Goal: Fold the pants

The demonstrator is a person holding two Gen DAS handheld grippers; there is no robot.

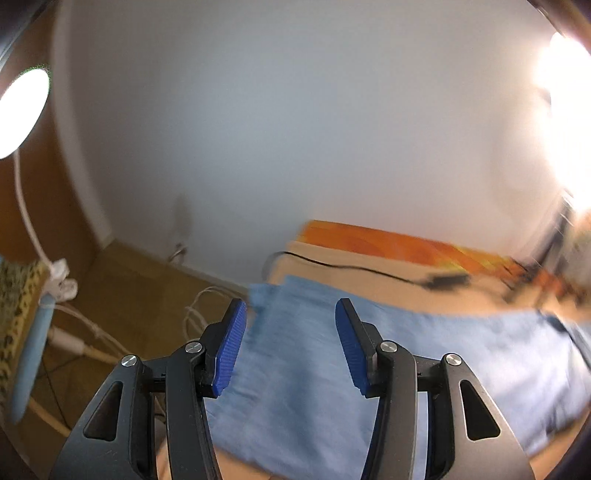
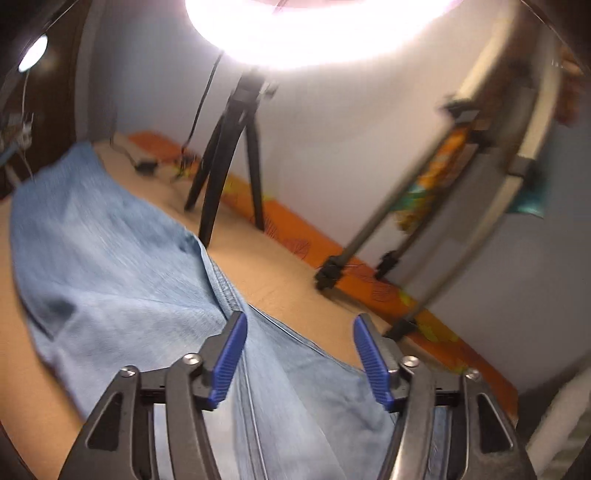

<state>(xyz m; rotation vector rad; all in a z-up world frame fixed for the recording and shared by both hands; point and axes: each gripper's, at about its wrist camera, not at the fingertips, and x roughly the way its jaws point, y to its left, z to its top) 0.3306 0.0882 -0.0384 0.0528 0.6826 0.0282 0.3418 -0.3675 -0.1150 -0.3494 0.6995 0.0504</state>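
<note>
Light blue pants (image 1: 332,354) lie spread flat on a tan table (image 1: 362,269). In the left wrist view their leg end reaches the table's left edge. My left gripper (image 1: 290,332) is open and empty, above that leg end. In the right wrist view the pants (image 2: 110,266) run from far left toward the camera, with a seam ridge (image 2: 225,291) along their right side. My right gripper (image 2: 299,343) is open and empty, above the pants' near right edge. Both views are motion-blurred.
A black tripod (image 2: 229,155) under a bright ring light (image 2: 314,29) stands on the table beyond the pants. A second stand (image 2: 399,221) is at the right. A black cable and adapter (image 1: 443,280) lie near the orange back strip (image 1: 388,243). White cables (image 1: 207,306) lie on the floor at the left.
</note>
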